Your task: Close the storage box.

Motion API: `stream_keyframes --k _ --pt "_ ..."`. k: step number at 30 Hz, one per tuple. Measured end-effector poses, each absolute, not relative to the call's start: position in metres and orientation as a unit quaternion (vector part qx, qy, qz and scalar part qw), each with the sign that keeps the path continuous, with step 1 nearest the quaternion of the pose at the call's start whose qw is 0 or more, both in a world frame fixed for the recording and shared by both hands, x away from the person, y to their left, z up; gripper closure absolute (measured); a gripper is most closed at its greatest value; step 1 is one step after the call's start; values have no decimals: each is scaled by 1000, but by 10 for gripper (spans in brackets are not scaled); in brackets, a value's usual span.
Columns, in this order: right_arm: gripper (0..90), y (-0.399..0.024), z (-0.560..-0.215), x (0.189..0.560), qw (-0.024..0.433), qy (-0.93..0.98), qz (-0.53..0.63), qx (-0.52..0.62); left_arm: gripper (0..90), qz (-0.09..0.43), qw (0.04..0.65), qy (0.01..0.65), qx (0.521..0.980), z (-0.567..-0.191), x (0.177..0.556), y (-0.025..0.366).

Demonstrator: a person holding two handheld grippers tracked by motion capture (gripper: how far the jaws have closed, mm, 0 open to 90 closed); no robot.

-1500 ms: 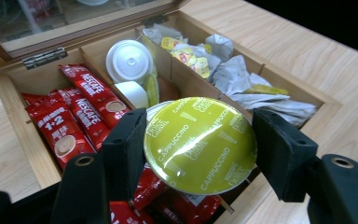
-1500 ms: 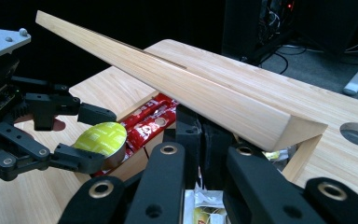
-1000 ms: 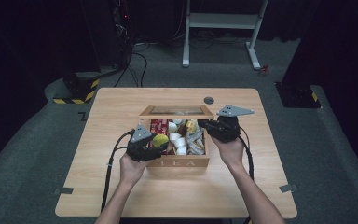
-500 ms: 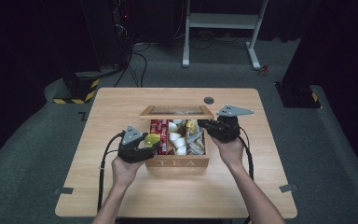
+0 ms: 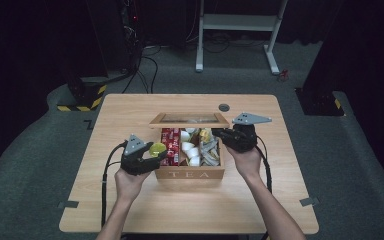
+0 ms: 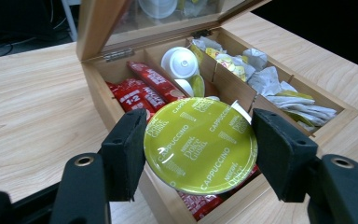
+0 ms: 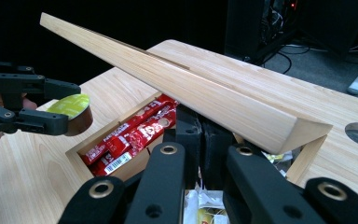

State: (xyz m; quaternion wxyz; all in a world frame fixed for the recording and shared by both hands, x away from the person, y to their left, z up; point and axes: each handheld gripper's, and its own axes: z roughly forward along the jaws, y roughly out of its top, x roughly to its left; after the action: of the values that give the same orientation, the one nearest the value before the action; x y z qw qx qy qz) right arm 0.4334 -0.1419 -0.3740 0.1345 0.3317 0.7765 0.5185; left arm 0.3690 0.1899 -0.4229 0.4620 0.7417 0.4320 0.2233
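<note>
Grip: pinching a coffee capsule point(image 6: 199, 144) across its width with the left fingers point(image 6: 123, 149), closed onto the rim from both sides, with the green foil top upward. Hovering it above the front left corner of the tea box point(image 5: 190, 175), over the red sachets point(image 6: 140, 93), near the middle of the desk point(image 5: 180, 215). Propping the lid point(image 7: 214, 93) open with the right fingers point(image 7: 189, 135), drawn nearly together under its right end; not able to tell about anything pinched between them.

Handling: probably dealing with something light, a thin plastic cup, stiff enough at the rim yet liable to dent at the wall. Treating the foil as the weak spot, easy to puncture or crease. Expecting smooth, slightly tapered sides, so likely slipping downward under a loose squeeze. Taking hold best just under the rim, on opposite sides, using the flange as a ledge for the pads. Pressing gently, only enough to stop sliding, and staying level to avoid tipping or knocking against the box wall.
</note>
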Motion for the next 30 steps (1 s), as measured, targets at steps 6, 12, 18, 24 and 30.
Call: stream_keyframes --k 6,12,18,24,30 --pt "875 -142 -374 434 135 777 517 332 383 226 468 437 735 -420 367 196" --pt "875 -142 -373 434 135 777 517 332 383 230 467 438 733 -420 365 200" --pt "875 -142 -374 433 134 777 518 333 383 232 466 445 729 -420 365 205" --pt "875 -142 -373 433 134 777 518 332 383 236 464 450 725 -419 364 212" --pt "875 -142 -374 433 134 776 520 332 383 238 461 454 724 -421 363 218"
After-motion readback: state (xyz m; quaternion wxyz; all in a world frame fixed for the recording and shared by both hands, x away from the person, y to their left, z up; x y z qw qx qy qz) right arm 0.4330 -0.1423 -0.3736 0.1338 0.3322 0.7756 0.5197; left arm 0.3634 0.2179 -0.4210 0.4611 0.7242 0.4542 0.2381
